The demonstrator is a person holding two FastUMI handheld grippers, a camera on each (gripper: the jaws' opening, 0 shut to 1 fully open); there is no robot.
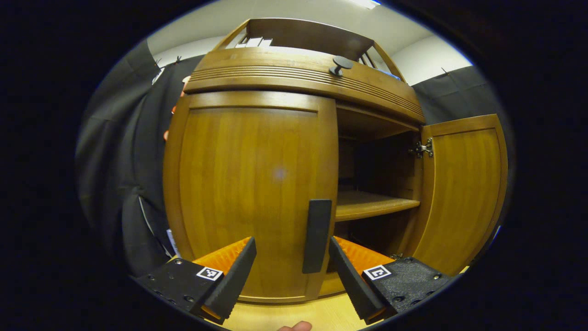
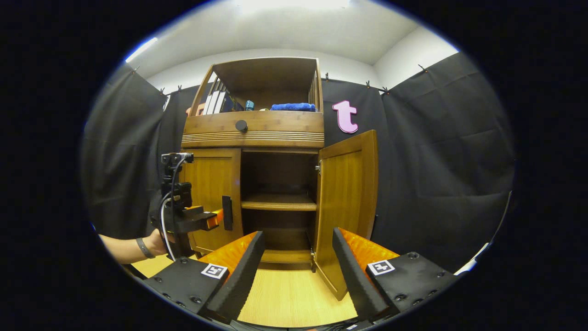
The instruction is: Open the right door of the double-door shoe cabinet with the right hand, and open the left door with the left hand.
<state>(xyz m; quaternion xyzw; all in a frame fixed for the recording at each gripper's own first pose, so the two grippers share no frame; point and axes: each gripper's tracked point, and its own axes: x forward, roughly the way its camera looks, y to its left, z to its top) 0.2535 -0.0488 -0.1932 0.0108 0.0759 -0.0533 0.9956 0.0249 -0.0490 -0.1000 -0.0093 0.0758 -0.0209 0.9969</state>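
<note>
The wooden shoe cabinet (image 2: 252,133) stands ahead. Its right door (image 2: 347,202) is swung wide open, also seen at the right door (image 1: 459,193). The left door (image 1: 248,184) is closed, with a dark vertical handle (image 1: 317,234) near its inner edge. My left gripper (image 1: 291,246) is open close in front of that door, and the handle stands between its fingers, nearer the right one. In the right gripper view a hand (image 2: 156,243) holds the left gripper (image 2: 216,218) just beside the handle (image 2: 227,212). My right gripper (image 2: 298,235) is open and empty, well back from the cabinet.
An inner shelf (image 2: 278,202) shows in the open half. A drawer front with a round knob (image 2: 241,125) runs above the doors. Books and a blue towel (image 2: 293,106) sit on the top shelf. Black cloth hangs around, and a light wooden floor (image 2: 294,294) lies below.
</note>
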